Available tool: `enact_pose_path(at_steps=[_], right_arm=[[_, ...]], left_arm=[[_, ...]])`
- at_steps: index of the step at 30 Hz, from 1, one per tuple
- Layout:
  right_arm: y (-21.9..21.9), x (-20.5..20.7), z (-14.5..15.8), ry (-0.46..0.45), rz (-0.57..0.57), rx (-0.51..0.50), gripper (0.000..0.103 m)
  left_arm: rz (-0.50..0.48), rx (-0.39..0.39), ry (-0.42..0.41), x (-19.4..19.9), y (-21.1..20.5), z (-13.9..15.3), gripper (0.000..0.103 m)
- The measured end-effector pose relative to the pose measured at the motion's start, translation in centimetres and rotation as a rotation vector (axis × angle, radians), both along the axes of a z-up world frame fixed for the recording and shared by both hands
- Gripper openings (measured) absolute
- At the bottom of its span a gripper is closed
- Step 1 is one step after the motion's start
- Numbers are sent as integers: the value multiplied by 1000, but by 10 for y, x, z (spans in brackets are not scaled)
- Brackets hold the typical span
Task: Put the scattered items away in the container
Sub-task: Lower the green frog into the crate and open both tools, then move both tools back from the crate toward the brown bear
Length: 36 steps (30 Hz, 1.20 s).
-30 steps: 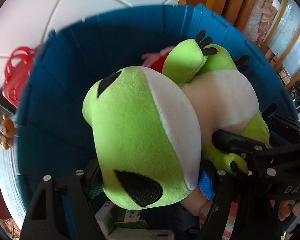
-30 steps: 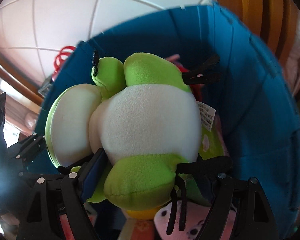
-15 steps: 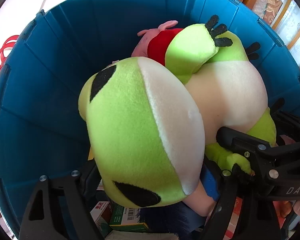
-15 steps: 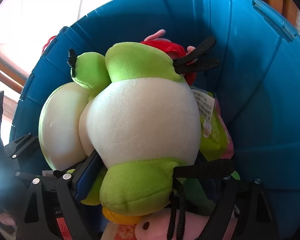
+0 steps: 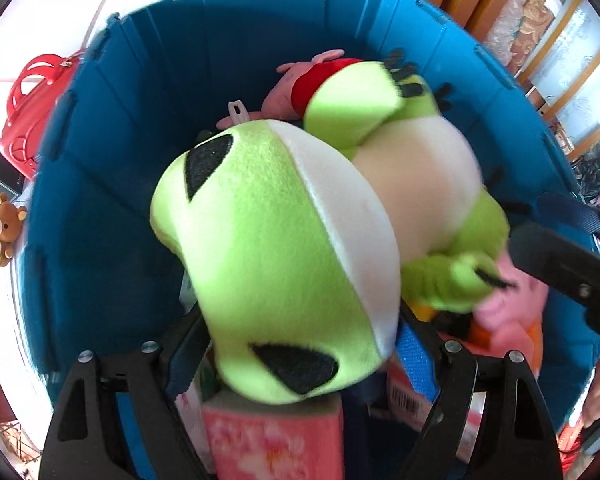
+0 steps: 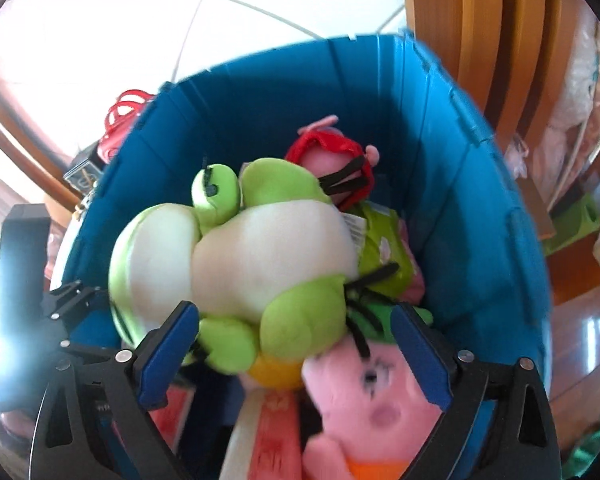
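Plainly, the big plush frog of lime-green and cream fleece (image 5: pixel 284 248) lies inside the deep blue ribbed plastic bin (image 5: pixel 112 184), and both tools are letting it go. The left gripper (image 5: pixel 300 344) stands wide, its blue-padded fingers either side of the frog's round head; whether the pads touch the fleece I cannot tell, but it looks like a release, since the head rests on the pink flowered box (image 5: pixel 272 440) below. The right gripper (image 6: pixel 296 344) is opening, its jaws spreading away from the frog's hind end, with the green leg between them but not pinched. Two tools make sense for so bulky and floppy a toy: one at the head, one at the rump, so it goes in level instead of folding over the rim. The frog is soft and squashy, with flat black felt eyes and thin black felt toes. Under and beside it sit a pink plush pig (image 6: pixel 376 408) and a pink toy in red (image 5: pixel 312 80). Outside the bin, a red plastic handbag (image 5: pixel 32 108) and a small brown bear figure (image 5: pixel 2 232) lie unsorted.
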State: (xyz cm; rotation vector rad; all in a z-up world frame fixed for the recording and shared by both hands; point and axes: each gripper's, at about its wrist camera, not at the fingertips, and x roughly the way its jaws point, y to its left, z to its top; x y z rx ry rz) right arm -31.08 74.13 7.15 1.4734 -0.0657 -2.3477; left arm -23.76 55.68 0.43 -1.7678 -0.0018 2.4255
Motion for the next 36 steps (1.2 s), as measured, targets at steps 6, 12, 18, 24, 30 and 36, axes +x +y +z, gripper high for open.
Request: enact_pose_path(at_steps=[6, 12, 18, 24, 30, 36], right_arm=[[-11, 41, 21, 62, 38, 76, 102], [-15, 69, 14, 113, 72, 119, 102], [-8, 103, 20, 168, 93, 135, 103], [1, 126, 19, 189, 108, 133, 103], [7, 144, 17, 214, 125, 118, 103], [-3, 163, 16, 236, 155, 74, 103]], left_arm=[[-41, -64, 113, 57, 9, 32, 83], [-47, -81, 221, 74, -11, 48, 83], [-39, -93, 317, 99, 6, 58, 83], [-23, -88, 375, 126, 18, 63, 83], [13, -120, 438, 149, 17, 64, 83], [78, -132, 491, 173, -2, 72, 83]])
